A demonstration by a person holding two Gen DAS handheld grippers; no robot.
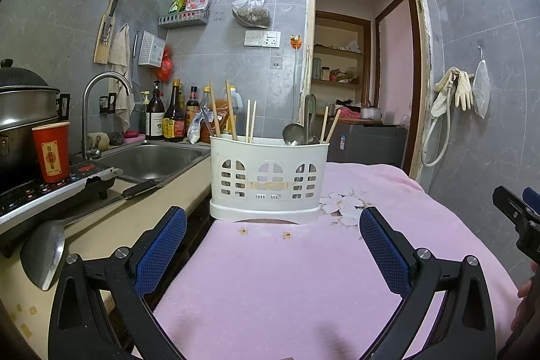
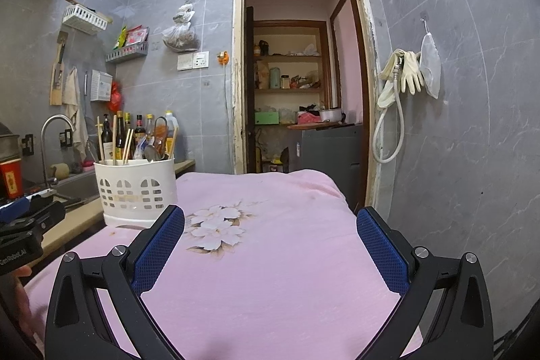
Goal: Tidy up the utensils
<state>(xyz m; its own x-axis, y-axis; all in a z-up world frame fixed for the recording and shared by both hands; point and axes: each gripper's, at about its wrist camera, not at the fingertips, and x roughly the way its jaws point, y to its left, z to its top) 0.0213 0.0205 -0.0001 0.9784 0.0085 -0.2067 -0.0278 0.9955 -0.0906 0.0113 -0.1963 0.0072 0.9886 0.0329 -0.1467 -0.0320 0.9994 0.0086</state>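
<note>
A white slotted utensil holder (image 1: 268, 179) stands on the pink floral cloth (image 1: 287, 285), straight ahead of my left gripper (image 1: 273, 245). It holds several wooden chopsticks (image 1: 231, 110) on the left and metal spoons (image 1: 295, 132) with more chopsticks on the right. My left gripper is open and empty, a short way in front of the holder. My right gripper (image 2: 270, 245) is open and empty over the cloth; the holder (image 2: 136, 191) is to its left. The right gripper's tip shows at the left view's right edge (image 1: 516, 211).
A counter on the left carries a sink (image 1: 152, 157) with a tap, sauce bottles (image 1: 173, 115), an induction cooker (image 1: 50, 191) with a red cup (image 1: 51, 152), a steel pot, a knife (image 1: 135, 189) and a metal spatula (image 1: 44, 255). A doorway (image 2: 300, 83) is behind.
</note>
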